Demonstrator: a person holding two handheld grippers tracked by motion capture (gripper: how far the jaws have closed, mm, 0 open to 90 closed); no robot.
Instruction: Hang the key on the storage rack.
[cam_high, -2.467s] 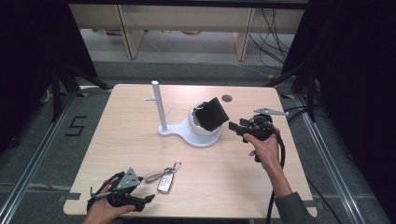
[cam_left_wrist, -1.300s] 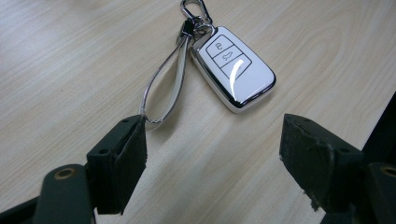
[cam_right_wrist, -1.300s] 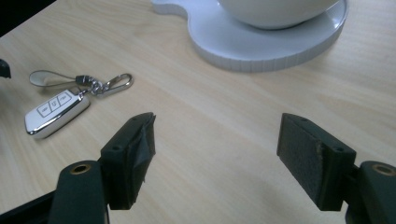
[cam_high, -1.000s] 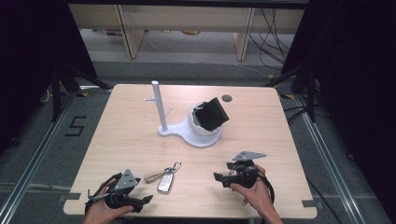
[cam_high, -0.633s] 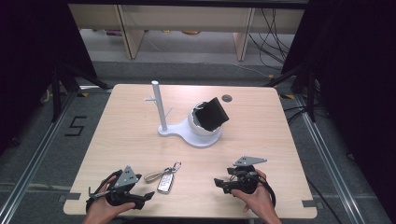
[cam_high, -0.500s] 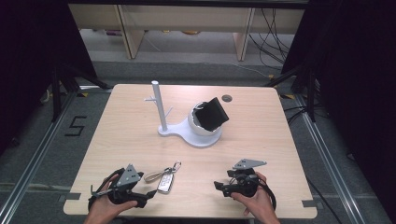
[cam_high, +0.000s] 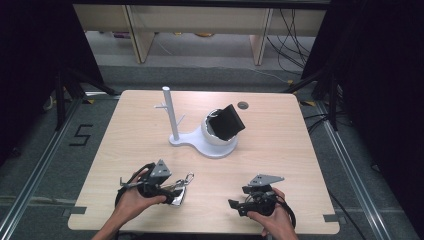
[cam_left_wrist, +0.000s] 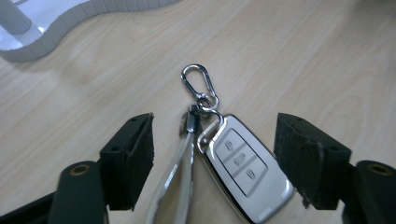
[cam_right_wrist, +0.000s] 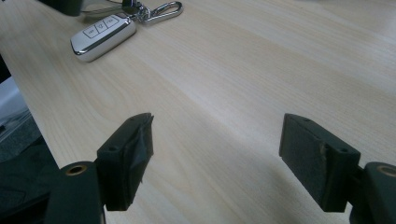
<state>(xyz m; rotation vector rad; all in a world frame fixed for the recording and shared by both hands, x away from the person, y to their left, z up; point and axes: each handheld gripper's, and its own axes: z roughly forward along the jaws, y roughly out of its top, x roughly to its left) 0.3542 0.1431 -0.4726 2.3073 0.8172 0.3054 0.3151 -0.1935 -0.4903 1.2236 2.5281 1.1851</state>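
In the high view a pale wooden bench (cam_high: 280, 150) stands on a grey floor (cam_high: 45, 165) with dark curtains at both sides. A white stand (cam_high: 200, 137) sits mid-bench; nearer the person than it, the left tool (cam_high: 172, 192) lies low over the car key (cam_high: 178, 195), the right tool (cam_high: 235, 205) level beside it.

In the left gripper view the left tool's (cam_left_wrist: 215, 154) jaws, just closing a little, stand spread around the car key (cam_left_wrist: 245, 168) and its strap, untouched.

In the right gripper view the right tool (cam_right_wrist: 217, 149) gapes over bare wood, the car key (cam_right_wrist: 103, 36) well beyond.

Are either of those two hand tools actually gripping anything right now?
No. The left tool has its jaws open around the car key fob and strap, not pressing them. The right tool is open over bare table.
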